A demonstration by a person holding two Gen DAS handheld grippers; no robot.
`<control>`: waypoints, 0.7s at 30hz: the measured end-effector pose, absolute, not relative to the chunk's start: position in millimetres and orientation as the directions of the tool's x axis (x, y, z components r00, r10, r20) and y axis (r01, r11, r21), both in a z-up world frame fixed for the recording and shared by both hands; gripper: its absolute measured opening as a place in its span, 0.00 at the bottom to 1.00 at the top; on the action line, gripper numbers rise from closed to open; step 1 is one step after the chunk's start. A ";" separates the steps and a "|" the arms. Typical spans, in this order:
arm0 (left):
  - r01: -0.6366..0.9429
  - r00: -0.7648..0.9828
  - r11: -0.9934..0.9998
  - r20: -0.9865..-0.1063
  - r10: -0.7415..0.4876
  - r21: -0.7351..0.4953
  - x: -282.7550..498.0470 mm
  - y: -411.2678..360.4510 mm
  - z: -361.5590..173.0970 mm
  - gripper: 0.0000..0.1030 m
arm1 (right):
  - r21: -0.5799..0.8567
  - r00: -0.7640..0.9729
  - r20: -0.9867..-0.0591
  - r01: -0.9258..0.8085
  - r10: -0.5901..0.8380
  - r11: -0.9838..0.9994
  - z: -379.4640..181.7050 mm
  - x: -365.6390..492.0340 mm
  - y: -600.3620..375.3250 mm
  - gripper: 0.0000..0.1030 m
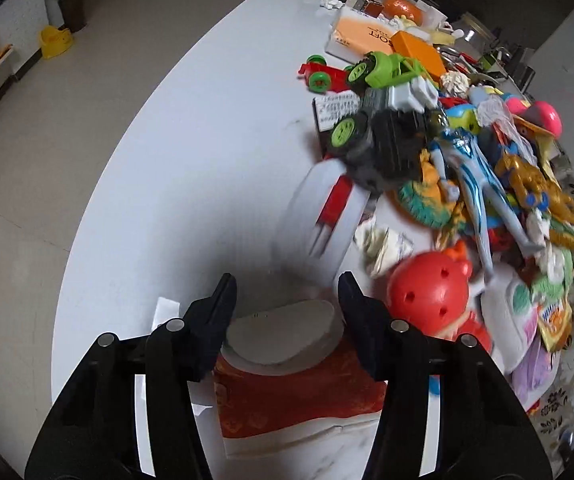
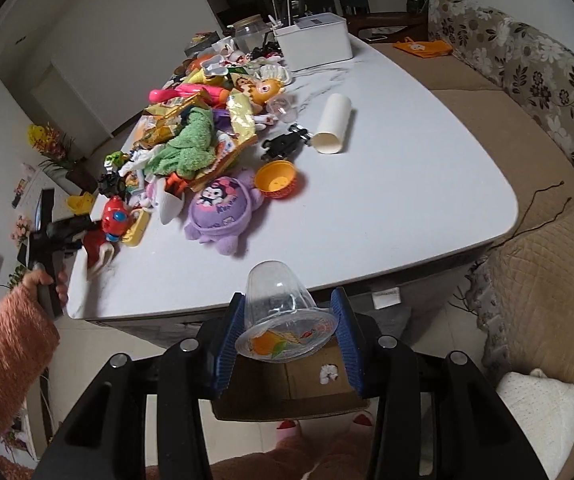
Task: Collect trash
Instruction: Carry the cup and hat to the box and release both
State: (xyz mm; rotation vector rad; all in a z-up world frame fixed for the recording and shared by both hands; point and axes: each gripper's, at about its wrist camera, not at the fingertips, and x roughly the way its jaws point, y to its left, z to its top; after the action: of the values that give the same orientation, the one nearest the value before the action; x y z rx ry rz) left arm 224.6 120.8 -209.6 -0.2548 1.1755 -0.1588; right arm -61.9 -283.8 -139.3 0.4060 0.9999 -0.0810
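Note:
My right gripper [image 2: 287, 312] is shut on a clear plastic jelly cup [image 2: 283, 312] with a printed lid, held past the near table edge above an open cardboard box [image 2: 303, 384] on the floor. My left gripper [image 1: 285, 292] is open over a red and white paper cup [image 1: 287, 352] lying on the white table [image 1: 207, 160]; the cup sits between the fingers, untouched. The left gripper also shows in the right wrist view [image 2: 63, 232] at the table's left edge. A crumpled paper [image 1: 383, 246] lies just ahead. A white paper tube [image 2: 333, 124] lies on the table.
A heap of toys [image 1: 467, 168] covers the table's right side in the left wrist view: a red ball-headed doll [image 1: 431, 292], toy cars, figures. A purple plush [image 2: 219, 208], an orange bowl [image 2: 277, 178] and a white bin [image 2: 315, 40] stand on the table. A sofa [image 2: 527, 160] is at the right.

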 end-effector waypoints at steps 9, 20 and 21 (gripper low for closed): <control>0.039 0.491 0.918 -0.793 -0.361 -0.394 167.4 154.4 -155.9 0.50 | 0.297 0.545 -0.815 0.098 0.198 0.950 -132.5 -31.7 -234.5 0.43; 0.322 0.347 0.844 -0.775 -0.527 -0.430 17.1 80.8 -162.7 0.50 | 0.298 0.419 -0.854 -0.093 0.309 0.950 -162.5 -32.8 -178.0 0.43; 0.332 0.307 0.836 -0.788 -0.534 -0.437 9.3 73.1 -175.1 0.50 | 0.302 0.396 -0.863 -0.093 0.314 0.949 -171.6 -36.4 -176.8 0.43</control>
State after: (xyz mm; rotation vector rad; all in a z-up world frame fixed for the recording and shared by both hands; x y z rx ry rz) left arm 9.3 73.1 -175.1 -0.2065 1.1210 -0.5782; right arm -36.4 -176.8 -171.6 0.2184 1.1368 0.2602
